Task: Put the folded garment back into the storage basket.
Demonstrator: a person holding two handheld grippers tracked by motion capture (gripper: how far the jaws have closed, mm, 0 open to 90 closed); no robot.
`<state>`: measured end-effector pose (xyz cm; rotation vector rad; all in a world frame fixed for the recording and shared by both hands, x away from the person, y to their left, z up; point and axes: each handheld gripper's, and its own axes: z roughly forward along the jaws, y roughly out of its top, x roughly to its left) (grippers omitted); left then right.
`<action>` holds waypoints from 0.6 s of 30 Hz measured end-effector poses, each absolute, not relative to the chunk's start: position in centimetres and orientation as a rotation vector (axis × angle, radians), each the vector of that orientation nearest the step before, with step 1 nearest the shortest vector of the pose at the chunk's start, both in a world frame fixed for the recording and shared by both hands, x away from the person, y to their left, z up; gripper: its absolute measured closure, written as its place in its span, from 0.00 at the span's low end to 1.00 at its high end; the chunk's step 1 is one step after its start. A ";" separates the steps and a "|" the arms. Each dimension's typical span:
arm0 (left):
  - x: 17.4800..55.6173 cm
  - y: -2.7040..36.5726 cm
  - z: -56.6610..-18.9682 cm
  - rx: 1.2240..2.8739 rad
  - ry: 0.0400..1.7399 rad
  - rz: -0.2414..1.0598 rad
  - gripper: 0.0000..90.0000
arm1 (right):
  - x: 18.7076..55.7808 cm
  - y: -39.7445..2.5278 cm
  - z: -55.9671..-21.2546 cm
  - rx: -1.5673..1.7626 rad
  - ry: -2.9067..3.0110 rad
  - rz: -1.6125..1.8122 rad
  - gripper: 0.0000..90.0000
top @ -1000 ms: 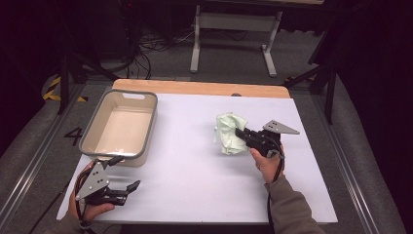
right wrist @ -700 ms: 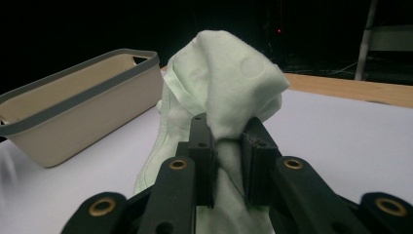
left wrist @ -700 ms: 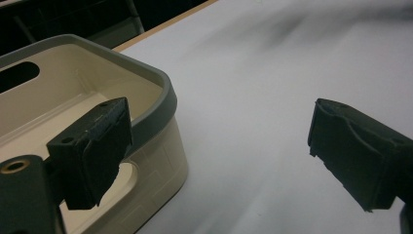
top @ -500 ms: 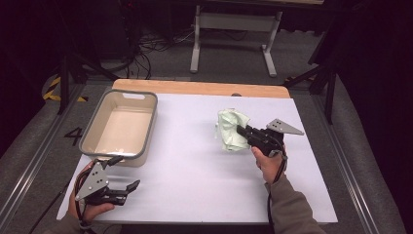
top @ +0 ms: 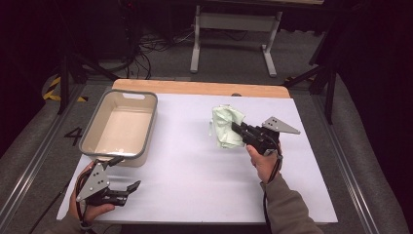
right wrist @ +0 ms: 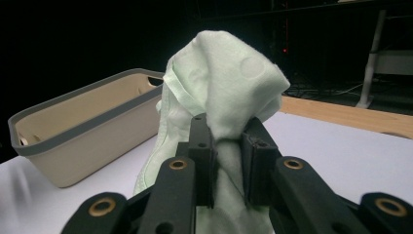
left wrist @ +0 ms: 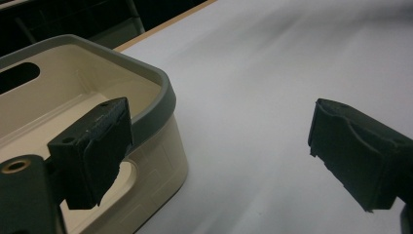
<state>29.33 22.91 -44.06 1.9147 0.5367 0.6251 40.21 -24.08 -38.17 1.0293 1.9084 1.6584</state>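
A pale green cloth (top: 226,126) hangs bunched at the right of the white table, lifted off it by my right gripper (top: 238,129). In the right gripper view the cloth (right wrist: 221,87) rises in a peak, with the right gripper (right wrist: 227,161) shut on a fold of it. A beige tub with a grey rim (top: 145,97) stands empty at the left. My left gripper (top: 130,187) rests low near the front left edge, just in front of the tub, and is open. The left gripper view has its jaws wide apart beside the tub's corner (left wrist: 165,92).
The white sheet (top: 190,170) covers the table, with a wooden strip (top: 195,87) along the far edge. Beyond the table stand a metal frame (top: 234,29) and cables (top: 156,41) on the dark floor. A black stand leg (top: 326,73) is at the far right corner.
My right gripper has lifted the green cloth a little higher and drawn it slightly upward off the table. The left gripper has stayed where it was.
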 end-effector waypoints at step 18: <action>29.2 22.9 -44.0 1.903 0.532 0.624 0.10 | 41.6 -18.7 -37.1 0.968 1.971 1.689 0.86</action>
